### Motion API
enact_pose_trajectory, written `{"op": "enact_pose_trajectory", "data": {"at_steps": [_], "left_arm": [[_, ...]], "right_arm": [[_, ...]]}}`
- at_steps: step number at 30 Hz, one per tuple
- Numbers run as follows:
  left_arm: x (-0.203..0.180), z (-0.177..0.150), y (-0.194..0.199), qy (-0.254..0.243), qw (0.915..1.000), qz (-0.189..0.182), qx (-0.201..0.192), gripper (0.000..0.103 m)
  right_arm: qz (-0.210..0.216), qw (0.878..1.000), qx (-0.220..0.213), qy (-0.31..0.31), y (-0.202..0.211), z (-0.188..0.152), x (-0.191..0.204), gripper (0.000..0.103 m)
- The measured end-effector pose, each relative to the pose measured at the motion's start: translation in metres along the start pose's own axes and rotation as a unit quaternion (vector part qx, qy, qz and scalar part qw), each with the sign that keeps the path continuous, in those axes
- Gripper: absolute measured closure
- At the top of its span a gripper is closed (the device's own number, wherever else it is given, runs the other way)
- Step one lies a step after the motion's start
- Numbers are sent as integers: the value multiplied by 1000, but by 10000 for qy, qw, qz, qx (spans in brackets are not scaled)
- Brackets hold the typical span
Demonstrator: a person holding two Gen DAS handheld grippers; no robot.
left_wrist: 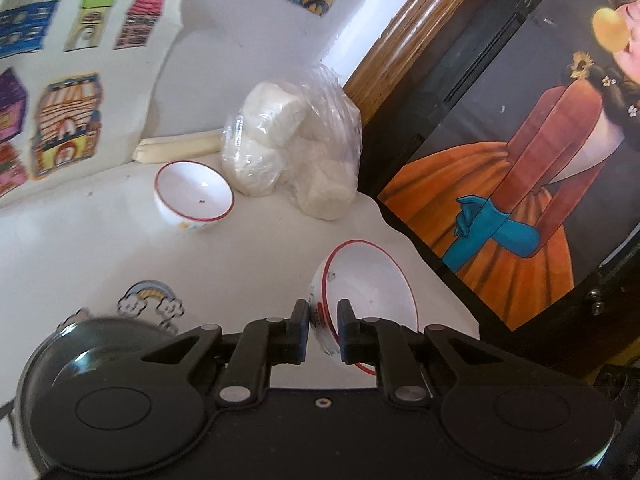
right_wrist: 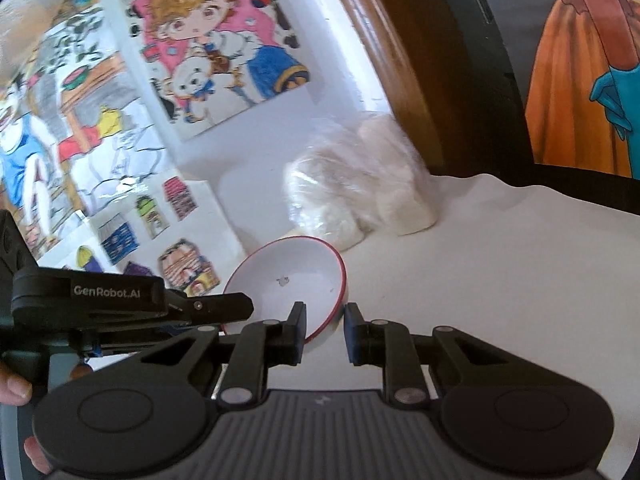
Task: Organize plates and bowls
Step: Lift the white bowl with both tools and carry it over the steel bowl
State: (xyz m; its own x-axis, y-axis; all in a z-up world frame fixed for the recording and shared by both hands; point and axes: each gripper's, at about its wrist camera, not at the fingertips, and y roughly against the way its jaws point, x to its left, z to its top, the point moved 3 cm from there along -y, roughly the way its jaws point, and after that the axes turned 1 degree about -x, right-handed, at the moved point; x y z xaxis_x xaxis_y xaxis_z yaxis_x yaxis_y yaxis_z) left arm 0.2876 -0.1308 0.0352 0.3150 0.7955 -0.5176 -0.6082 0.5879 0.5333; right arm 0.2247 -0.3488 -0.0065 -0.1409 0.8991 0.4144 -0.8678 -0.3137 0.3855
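Note:
My left gripper (left_wrist: pixel 324 330) is shut on the rim of a white bowl with a red rim (left_wrist: pixel 372 284) and holds it tilted above the white table (left_wrist: pixel 80 248). A second white red-rimmed bowl (left_wrist: pixel 194 196) stands on the table farther back. In the right wrist view, my right gripper (right_wrist: pixel 325 330) is around the rim of a tilted white red-rimmed bowl (right_wrist: pixel 292 284), with a small gap at the right pad, so the grip is unclear. The left gripper's body (right_wrist: pixel 120 300) shows at the left, reaching to that same bowl.
A clear plastic bag of white lumps (left_wrist: pixel 292 148) lies at the back of the table, also in the right wrist view (right_wrist: pixel 356 196). Coloured drawings (left_wrist: pixel 72 92) lean against the wall. A framed painting (left_wrist: pixel 532 168) and a wooden frame (left_wrist: pixel 404 36) stand at the right.

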Motion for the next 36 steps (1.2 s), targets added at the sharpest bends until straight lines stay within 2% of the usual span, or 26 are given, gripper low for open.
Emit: {"op": "enact_pose_trajectory", "data": {"at_steps": [10, 20, 29, 36], "left_arm": [[2, -25, 49, -123, 9993, -202, -274, 87], [13, -55, 78, -165, 9988, -273, -377, 87], [37, -81, 98, -101, 9996, -151, -217, 87], [48, -106, 127, -104, 9995, -205, -206, 87]], "right_arm": [[125, 9997, -115, 184, 36, -20, 29, 80], [177, 9995, 56, 270, 54, -46, 44, 80], [339, 9981, 139, 494, 77, -76, 69, 80], [573, 9968, 285, 481, 93, -95, 81, 80]]}}
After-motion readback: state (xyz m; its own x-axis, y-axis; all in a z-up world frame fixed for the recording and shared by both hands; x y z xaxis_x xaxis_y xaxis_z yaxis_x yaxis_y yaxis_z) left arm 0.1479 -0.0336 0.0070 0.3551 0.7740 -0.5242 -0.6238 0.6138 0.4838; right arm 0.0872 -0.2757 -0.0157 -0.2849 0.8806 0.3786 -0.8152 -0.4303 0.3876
